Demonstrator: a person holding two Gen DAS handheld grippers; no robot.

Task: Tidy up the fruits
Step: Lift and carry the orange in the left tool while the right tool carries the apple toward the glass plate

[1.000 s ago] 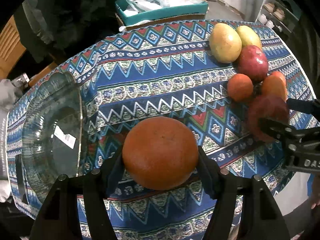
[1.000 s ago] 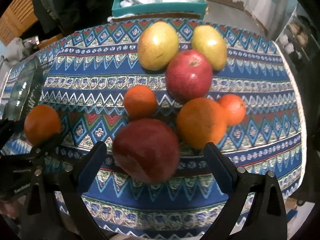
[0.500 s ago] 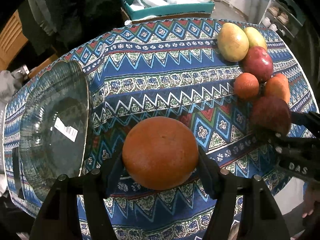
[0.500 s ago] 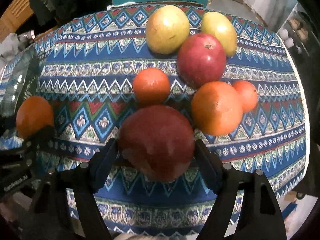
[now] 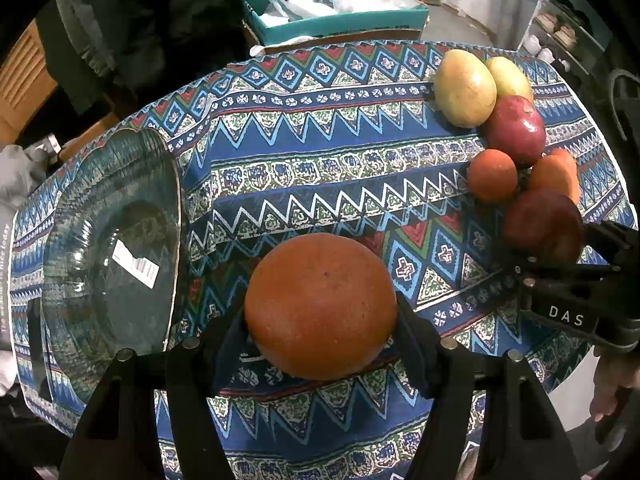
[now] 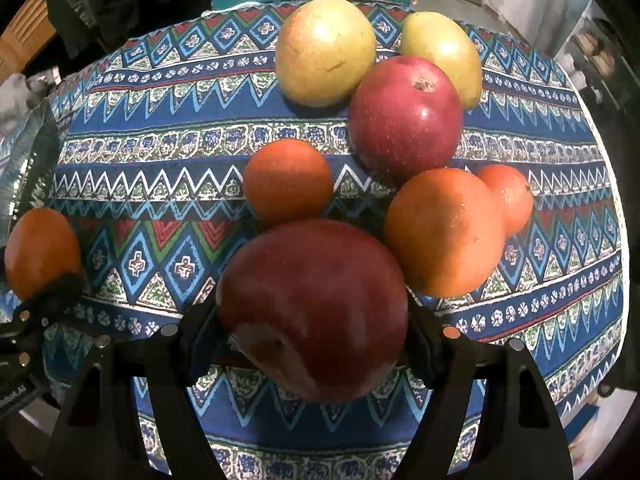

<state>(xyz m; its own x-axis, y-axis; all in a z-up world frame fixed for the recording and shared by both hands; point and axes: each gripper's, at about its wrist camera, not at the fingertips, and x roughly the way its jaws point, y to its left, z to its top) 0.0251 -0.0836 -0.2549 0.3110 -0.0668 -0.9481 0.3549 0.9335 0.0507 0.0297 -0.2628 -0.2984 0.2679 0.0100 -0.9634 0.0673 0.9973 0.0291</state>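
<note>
Right gripper [image 6: 314,340] jaws closing around dark red apple [image 6: 314,308].

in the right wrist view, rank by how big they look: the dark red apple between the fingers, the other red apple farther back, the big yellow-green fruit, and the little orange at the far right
1. Dark red apple, though it sits nearest the camera, which inflates it.
2. and 3. Farther red apple and big yellow-green fruit: too alike to rank.
4. Little orange.
</note>
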